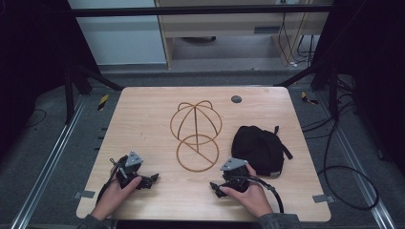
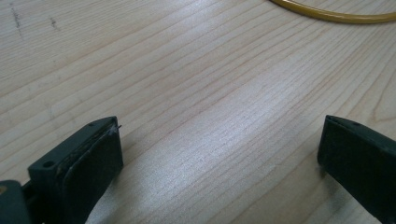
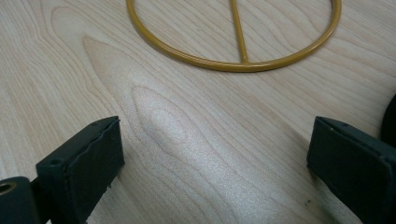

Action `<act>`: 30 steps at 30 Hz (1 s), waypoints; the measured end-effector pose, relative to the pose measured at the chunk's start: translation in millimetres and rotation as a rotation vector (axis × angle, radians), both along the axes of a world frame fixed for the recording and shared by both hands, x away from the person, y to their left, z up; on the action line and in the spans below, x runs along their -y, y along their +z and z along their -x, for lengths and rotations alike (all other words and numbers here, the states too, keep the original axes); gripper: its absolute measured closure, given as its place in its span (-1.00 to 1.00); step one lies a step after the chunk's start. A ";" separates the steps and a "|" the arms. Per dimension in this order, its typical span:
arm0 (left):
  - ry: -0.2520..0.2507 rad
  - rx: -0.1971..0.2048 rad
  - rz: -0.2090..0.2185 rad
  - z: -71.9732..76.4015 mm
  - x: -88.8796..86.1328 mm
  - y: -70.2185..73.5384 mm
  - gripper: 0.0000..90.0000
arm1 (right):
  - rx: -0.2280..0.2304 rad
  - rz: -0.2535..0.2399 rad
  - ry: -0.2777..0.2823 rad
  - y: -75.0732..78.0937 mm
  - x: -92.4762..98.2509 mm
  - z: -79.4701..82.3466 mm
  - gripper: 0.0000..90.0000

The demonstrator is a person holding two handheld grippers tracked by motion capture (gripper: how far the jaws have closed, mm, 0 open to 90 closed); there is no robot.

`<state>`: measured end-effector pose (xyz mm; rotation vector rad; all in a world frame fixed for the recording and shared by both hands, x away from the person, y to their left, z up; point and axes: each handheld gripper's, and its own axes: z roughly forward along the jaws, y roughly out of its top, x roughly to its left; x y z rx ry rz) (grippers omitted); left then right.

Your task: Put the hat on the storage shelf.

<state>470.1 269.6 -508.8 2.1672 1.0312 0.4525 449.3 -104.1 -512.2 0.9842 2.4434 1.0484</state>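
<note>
A gold wire hat stand [image 1: 196, 136] rests at the middle of the wooden table [image 1: 143, 119]: a dome of hoops on a flat ring base. A black cap [image 1: 258, 149] lies just right of it. My left gripper [image 1: 151, 180] sits near the front edge, left of the stand, held by a hand. Its jaws are open over bare wood [image 2: 219, 135], with the ring's rim [image 2: 336, 17] far ahead. My right gripper [image 1: 216, 187] sits in front of the cap, held by the other hand. It is open too [image 3: 215, 135], facing the ring base [image 3: 224, 65], with the cap's edge [image 3: 390, 122] at the right.
A small grey round disc [image 1: 236, 99] is set in the table near its far edge. Black frame struts [image 1: 95, 76] stand at the far corners. A black cable [image 1: 353, 186] loops on the floor to the right, and another cable trails from the right gripper.
</note>
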 end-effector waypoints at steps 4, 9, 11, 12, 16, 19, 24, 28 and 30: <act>0.000 0.000 0.000 0.0 0.0 0.0 -1.00 | -0.006 0.008 -0.004 0.9 0.3 -1.0 -0.92; -0.001 0.001 -0.001 -0.1 0.0 0.0 -1.00 | 0.001 0.056 -0.062 6.6 4.0 -0.7 -0.84; 0.000 0.000 0.000 -0.1 0.0 0.0 -1.00 | 0.019 0.065 -0.074 10.0 5.8 1.2 -0.84; 0.000 0.000 0.000 -0.1 0.0 0.0 -1.00 | 0.030 0.061 -0.081 11.8 7.1 1.8 -0.84; 0.000 0.000 0.000 0.0 0.1 0.0 -1.00 | 0.057 0.048 -0.115 22.1 15.1 5.1 -0.80; 0.002 0.000 -0.001 0.2 0.1 0.1 -1.00 | 0.082 0.019 -0.163 30.1 23.9 9.5 -0.81; 0.004 0.000 -0.001 0.3 0.1 0.1 -1.00 | 0.120 0.045 -0.245 39.8 41.7 16.0 -0.82; 0.006 0.002 -0.004 0.5 0.1 0.1 -1.00 | 0.128 0.041 -0.286 43.7 50.2 20.0 -0.82; 0.007 0.002 -0.004 0.8 0.1 0.1 -1.00 | 0.140 0.036 -0.320 45.5 57.3 20.9 -0.82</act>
